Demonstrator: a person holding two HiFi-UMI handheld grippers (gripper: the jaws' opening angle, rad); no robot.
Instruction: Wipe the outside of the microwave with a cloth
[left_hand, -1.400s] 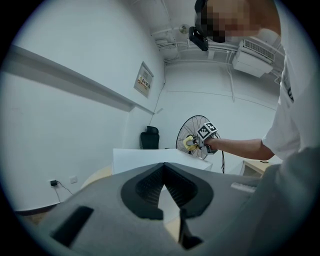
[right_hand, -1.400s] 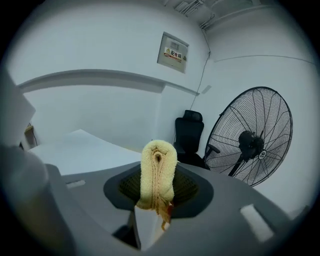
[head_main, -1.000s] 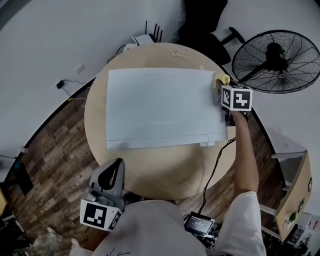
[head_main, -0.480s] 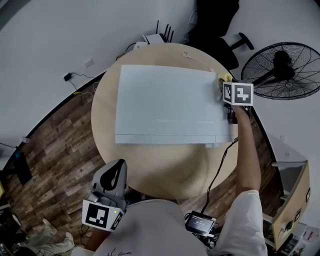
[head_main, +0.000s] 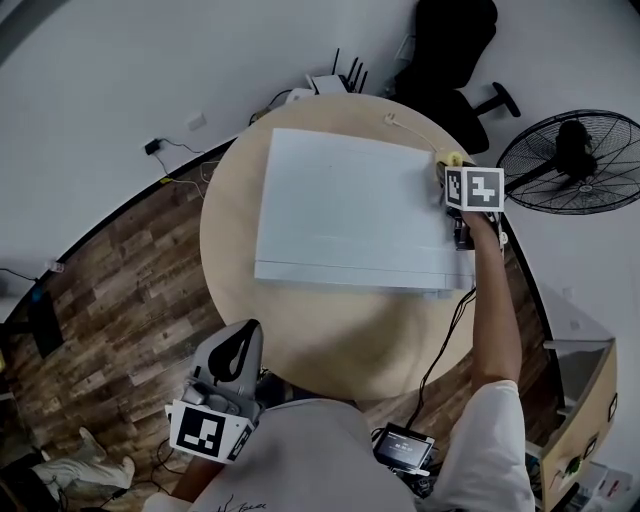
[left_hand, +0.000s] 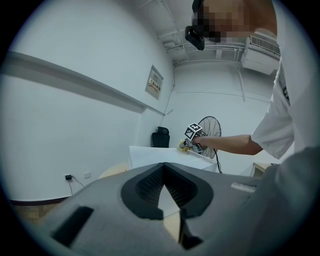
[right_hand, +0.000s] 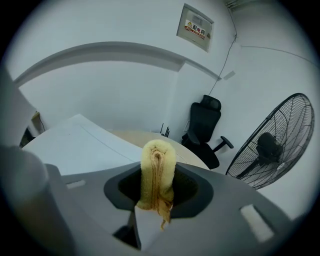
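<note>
A white microwave (head_main: 350, 210) lies on a round wooden table (head_main: 330, 340). My right gripper (head_main: 450, 172) is at the microwave's far right corner, shut on a folded yellow cloth (head_main: 452, 158) that touches that side. In the right gripper view the cloth (right_hand: 157, 155) sticks up between the jaws of that gripper (right_hand: 158, 167), with the microwave's top (right_hand: 75, 145) to the left. My left gripper (head_main: 242, 338) hangs low by my body, off the table's near edge. Its jaws (left_hand: 163, 167) are shut with nothing in them, and they face the microwave (left_hand: 160, 152).
A standing fan (head_main: 570, 160) and a black office chair (head_main: 450, 50) are beyond the table at the right. A router (head_main: 335, 85) and cables sit behind the table by the wall. A black cable (head_main: 440, 340) hangs off the table's right edge to a small device (head_main: 402, 448) on the floor.
The head camera has shifted, so table and microwave sit further right in the picture. The right gripper stays with the cloth at the microwave's far right corner. The left gripper stays low.
</note>
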